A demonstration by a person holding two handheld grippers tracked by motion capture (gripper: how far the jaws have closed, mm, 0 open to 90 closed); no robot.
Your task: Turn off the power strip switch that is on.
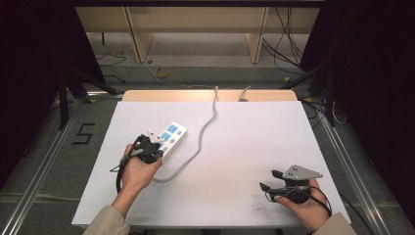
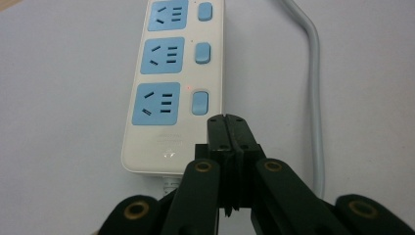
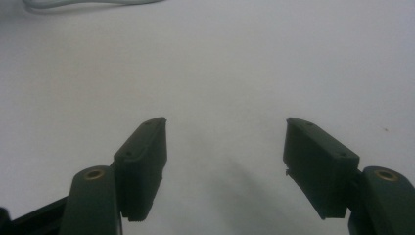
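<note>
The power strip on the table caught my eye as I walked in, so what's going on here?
A person works at a white table with a gripper in each hand. The left gripper, jaws shut and empty, is poised at the near end of the white power strip, just short of its nearest blue switch. The right gripper rests open over bare table to the right. The strip's grey cable runs off the far edge.

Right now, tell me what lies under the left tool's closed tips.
Under the left tool, its jaws shut with nothing between them, lies the near end of the white power strip, just below its nearest blue switch. The tool hides the strip's near right corner.
</note>
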